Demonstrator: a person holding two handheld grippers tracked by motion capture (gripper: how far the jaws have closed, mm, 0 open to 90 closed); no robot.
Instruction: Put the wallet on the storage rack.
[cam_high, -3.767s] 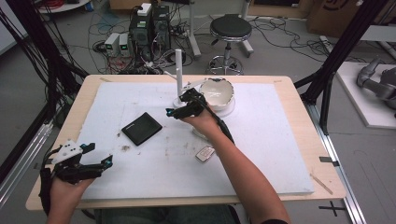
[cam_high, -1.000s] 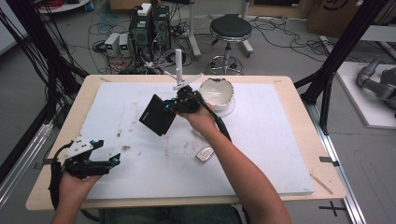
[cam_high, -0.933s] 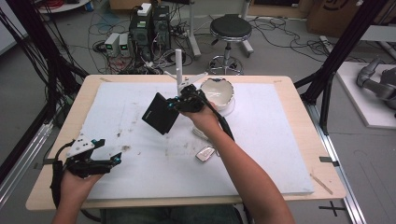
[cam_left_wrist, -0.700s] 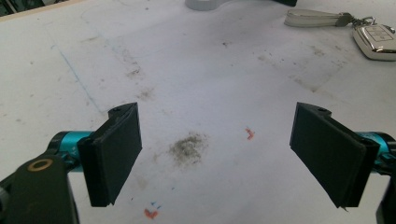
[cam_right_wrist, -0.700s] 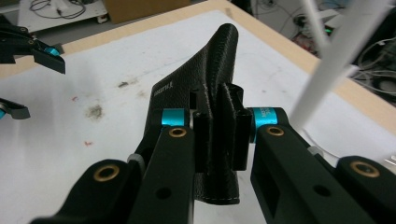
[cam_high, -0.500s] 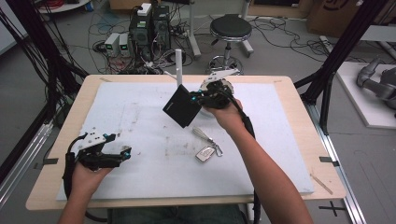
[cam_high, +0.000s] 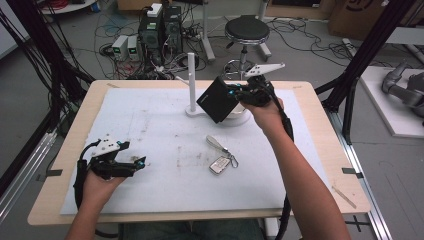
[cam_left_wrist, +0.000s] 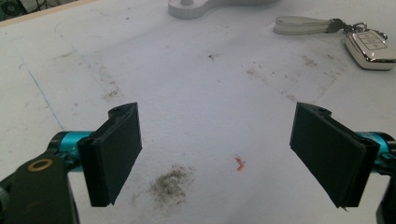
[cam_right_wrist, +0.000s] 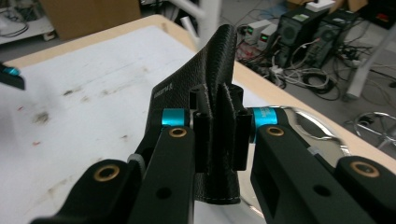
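A black leather wallet hangs tilted in the air at the back of the table, over a pale bowl. My right gripper is shut on one edge of it. In the right gripper view the wallet is pinched between the pads of the right gripper, and the bowl's shiny rim lies just below. My left gripper rests low over the white mat at the front left, open. Its jaws stand wide in the left gripper view, where the left gripper has only stained mat between them.
A car key fob with a grey strap lies mid-mat; the fob is far right in the left gripper view. A white post on a round base stands left of the bowl. A stool and computers are beyond the table.
The right hand lifted the wallet off the mat and carried it rightward and upward to above the bowl. The left hand drifted slightly to the right, jaws still wide.
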